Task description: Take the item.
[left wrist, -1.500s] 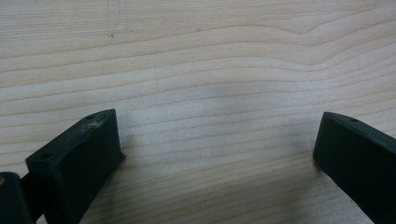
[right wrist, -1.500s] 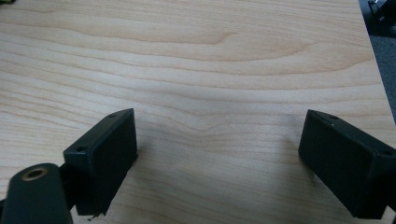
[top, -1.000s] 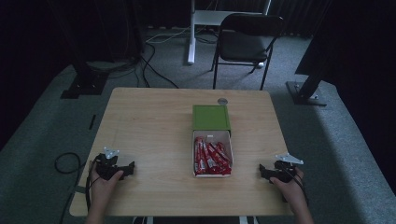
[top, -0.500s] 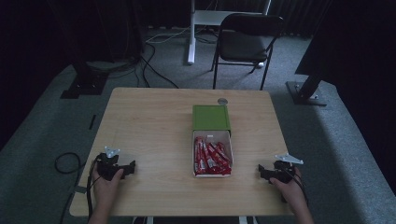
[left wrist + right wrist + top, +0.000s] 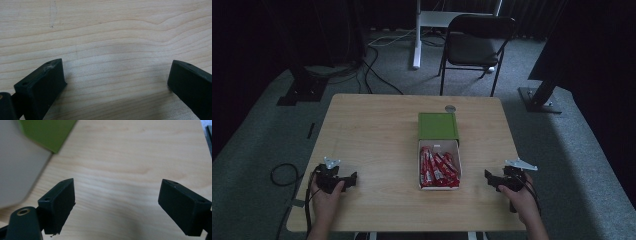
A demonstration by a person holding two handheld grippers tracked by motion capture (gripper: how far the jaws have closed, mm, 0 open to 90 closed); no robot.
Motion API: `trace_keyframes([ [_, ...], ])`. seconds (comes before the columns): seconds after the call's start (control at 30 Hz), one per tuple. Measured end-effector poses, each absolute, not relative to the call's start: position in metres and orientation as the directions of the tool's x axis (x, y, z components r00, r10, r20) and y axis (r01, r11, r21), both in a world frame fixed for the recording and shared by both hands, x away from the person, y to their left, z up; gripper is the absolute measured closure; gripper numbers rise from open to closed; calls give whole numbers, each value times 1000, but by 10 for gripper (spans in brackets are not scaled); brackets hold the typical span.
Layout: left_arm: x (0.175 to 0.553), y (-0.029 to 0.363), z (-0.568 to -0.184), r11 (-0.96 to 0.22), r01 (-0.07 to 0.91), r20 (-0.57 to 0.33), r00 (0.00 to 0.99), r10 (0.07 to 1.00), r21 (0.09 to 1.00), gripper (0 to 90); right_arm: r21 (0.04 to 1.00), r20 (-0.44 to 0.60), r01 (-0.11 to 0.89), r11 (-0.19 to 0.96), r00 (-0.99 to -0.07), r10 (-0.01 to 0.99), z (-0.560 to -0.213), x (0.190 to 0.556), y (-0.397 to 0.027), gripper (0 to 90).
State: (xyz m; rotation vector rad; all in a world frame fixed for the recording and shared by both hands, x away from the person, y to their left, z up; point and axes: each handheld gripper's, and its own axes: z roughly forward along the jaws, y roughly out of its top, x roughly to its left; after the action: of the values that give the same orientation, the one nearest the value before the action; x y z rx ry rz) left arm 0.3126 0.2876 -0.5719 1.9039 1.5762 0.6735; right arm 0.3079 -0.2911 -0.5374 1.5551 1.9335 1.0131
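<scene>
An open white box (image 5: 439, 167) full of several red packets (image 5: 438, 168) sits at the middle of the wooden table (image 5: 377, 130), its green lid (image 5: 438, 126) lying just beyond it. My left gripper (image 5: 348, 179) rests near the table's front left edge, held by a hand, jaws wide open over bare wood (image 5: 112, 65). At the front right, my right gripper (image 5: 488, 179) is also open and empty, pointing toward the box. In the right gripper view the white box wall (image 5: 17, 172) and green lid (image 5: 47, 132) appear at the upper left.
A small round grey disc (image 5: 450, 108) lies near the table's far edge behind the lid. A black folding chair (image 5: 477, 45) and a white stand (image 5: 417, 35) are on the floor beyond the table. Cables (image 5: 284, 175) trail on the carpet at left.
</scene>
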Motion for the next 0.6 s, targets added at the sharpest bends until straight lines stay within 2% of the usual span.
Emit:
trace_keyframes([
  [0.47, 313, 287, -572, -144, 695, 23, 181, 983, 705, 19, 828, 91, 550, 107, -320, 943, -493, 309, -263, 161],
  [0.6, 313, 287, -572, -144, 695, 23, 182, 983, 704, 19, 840, 82, 527, 125, -352, 932, -482, 308, -252, 208],
])
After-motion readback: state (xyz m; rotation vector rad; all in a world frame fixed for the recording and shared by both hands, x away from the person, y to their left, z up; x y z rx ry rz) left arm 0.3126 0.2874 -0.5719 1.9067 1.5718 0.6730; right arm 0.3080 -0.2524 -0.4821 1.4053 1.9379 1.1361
